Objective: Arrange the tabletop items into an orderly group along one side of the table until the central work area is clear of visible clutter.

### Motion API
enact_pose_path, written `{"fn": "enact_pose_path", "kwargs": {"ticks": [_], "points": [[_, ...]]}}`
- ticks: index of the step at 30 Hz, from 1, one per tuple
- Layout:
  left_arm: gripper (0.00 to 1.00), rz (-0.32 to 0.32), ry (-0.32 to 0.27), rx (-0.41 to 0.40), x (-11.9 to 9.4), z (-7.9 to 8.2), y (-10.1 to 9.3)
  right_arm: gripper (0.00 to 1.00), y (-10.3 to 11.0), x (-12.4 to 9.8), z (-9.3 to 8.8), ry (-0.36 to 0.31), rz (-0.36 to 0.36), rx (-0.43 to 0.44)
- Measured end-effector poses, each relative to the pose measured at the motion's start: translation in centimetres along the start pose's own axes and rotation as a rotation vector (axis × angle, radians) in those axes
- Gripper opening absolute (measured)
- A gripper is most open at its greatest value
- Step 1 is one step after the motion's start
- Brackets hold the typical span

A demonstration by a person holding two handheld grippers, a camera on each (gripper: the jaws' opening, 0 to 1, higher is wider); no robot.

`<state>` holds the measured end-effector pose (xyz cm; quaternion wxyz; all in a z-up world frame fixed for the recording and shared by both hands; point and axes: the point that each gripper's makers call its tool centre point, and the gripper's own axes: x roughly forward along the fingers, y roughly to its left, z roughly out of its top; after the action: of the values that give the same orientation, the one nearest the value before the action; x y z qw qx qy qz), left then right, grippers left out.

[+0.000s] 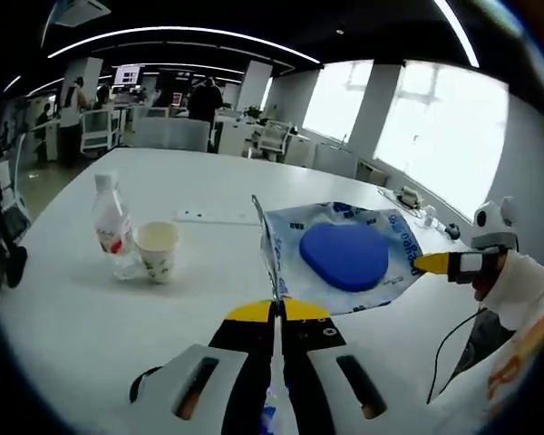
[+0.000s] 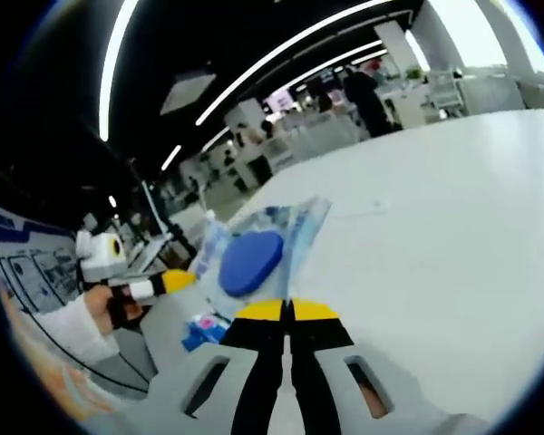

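Both your grippers (image 1: 276, 310) (image 2: 288, 310) clench the plastic bag (image 1: 381, 236); bottle (image 1: 111, 217) and paper cup (image 1: 158, 249) stand at ten o'clock.

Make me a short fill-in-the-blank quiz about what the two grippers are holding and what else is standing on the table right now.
1. Both grippers hold a clear plastic bag with a ____ pad inside.
2. The paper cup stands beside a plastic ____.
3. The left gripper grips the bag with its jaws ____.
4. Behind the cup, a white ____ lies flat on the table.

Missing words: blue; bottle; shut; power strip
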<state>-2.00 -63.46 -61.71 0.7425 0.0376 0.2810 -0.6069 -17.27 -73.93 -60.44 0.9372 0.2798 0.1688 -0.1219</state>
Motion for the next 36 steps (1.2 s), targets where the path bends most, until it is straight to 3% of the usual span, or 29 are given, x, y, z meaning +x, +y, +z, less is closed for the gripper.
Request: {"fn": "enact_pose_path", "kwargs": {"ticks": [15,32,36], "points": [[0.00,0.039,0.027,-0.055,2.6,-0.3,3.7,0.00,-1.1,5.3,0.5,0.068,0.002,-0.051],[0.00,0.098,0.093,-0.085,5.7,-2.0,8.3,0.00,-3.4,11.4,-2.4,0.191,-0.031,-0.062],[0.00,0.096,0.117,-0.090,6.8,-2.5,8.8,0.00,-4.1,12.1,-2.2,0.184,-0.055,-0.068]]}}
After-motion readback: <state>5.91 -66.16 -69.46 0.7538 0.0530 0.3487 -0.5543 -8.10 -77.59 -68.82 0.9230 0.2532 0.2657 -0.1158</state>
